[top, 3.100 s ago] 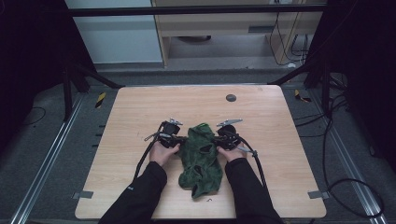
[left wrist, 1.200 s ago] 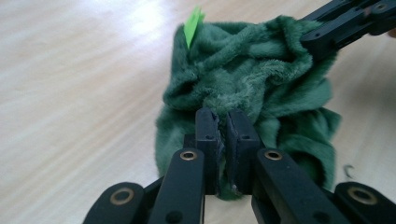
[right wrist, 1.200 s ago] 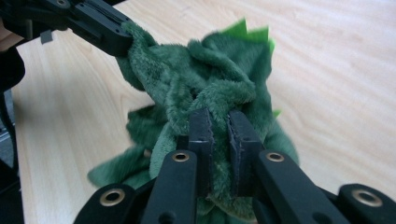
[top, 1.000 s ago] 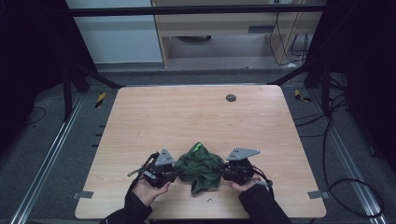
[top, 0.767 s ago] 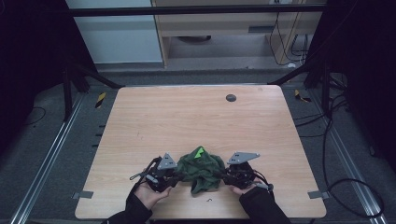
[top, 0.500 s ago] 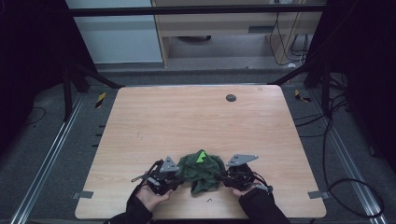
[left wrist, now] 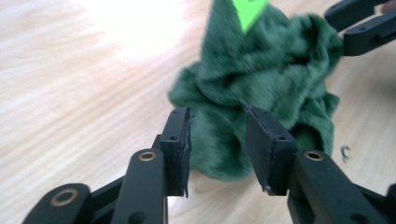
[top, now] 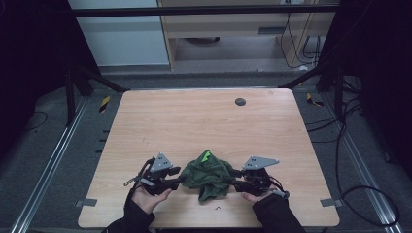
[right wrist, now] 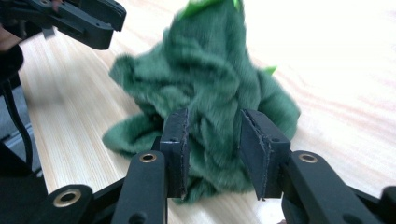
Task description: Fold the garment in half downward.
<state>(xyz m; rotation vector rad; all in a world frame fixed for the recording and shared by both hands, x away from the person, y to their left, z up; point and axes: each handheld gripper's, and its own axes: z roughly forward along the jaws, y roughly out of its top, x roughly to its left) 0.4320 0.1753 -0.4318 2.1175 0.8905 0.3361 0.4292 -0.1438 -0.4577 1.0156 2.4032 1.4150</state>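
A crumpled green cloth (top: 209,174) lies bunched on the near part of the tabletop (top: 204,121), between the two grippers. The left gripper (top: 176,180) sits just left of it, its jaws having just been opening; in the left gripper view they stand spread with the cloth's (left wrist: 261,84) edge between them, the pads (left wrist: 180,140) not pressing on it. The right gripper (top: 236,177) sits just right of the cloth, its jaws likewise having just been opening, spread in the right gripper view with fabric (right wrist: 210,93) showing in the gap. A bright green tag (top: 206,156) sticks up at the cloth's far side. A small dark disc (top: 240,101) lies well apart at the far edge, and a tiny dark scrap (top: 218,208) lies near the cloth's near side.
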